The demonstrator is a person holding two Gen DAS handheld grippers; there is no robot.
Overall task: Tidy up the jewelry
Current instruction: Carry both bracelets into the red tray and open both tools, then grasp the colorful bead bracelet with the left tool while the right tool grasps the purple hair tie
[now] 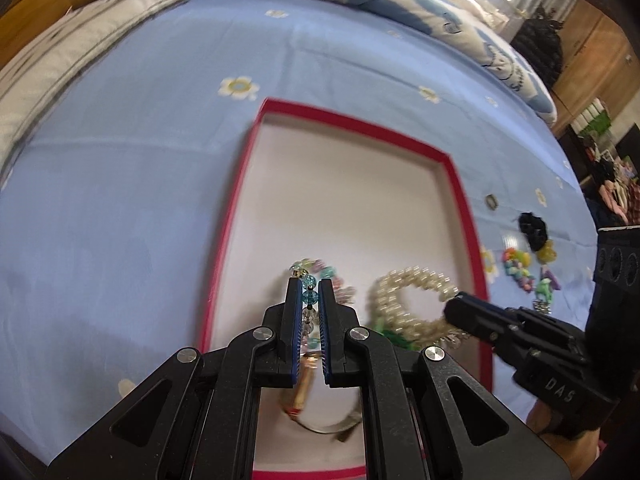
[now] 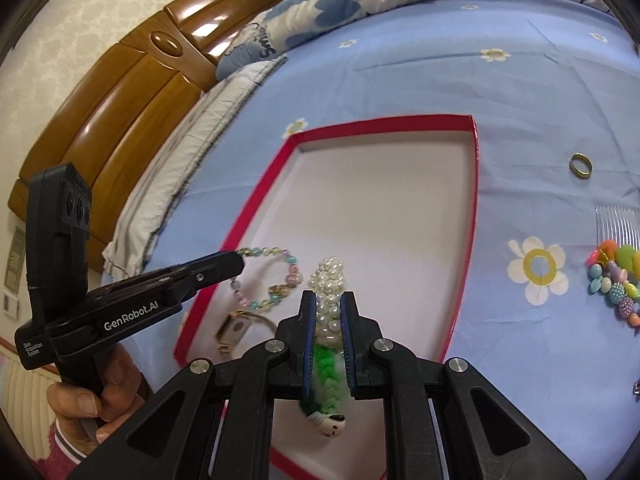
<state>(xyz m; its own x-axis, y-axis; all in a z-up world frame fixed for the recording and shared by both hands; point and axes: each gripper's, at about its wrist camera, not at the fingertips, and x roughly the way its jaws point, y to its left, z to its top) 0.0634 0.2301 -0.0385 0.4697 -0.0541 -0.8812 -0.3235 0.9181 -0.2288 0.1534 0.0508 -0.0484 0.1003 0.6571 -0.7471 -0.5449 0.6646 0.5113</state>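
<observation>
A red-rimmed tray (image 1: 360, 124) (image 2: 384, 126) with a white floor lies on the blue flowered bedsheet. My left gripper (image 1: 310, 282) (image 2: 238, 258) is shut on a bracelet of clear coloured glass beads (image 1: 328, 271) (image 2: 294, 278), just above the tray's near left part. Beside it, my right gripper (image 2: 329, 294) (image 1: 454, 304) is shut on a pearl bracelet (image 2: 330, 276) (image 1: 412, 280) over the tray's near end. A green braided band (image 2: 326, 372) (image 1: 390, 334) with a small white figure shows under the pearls; I cannot tell whether it is gripped too.
A gold watch-like piece (image 2: 236, 328) and a thin bangle (image 1: 328, 428) lie in the tray's near corner. On the sheet to the right are a gold ring (image 2: 581, 165), a clear comb (image 2: 618, 224), colourful beads (image 2: 616, 280) and a black scrunchie (image 1: 532, 226). A wooden headboard (image 2: 120, 120) stands at the left.
</observation>
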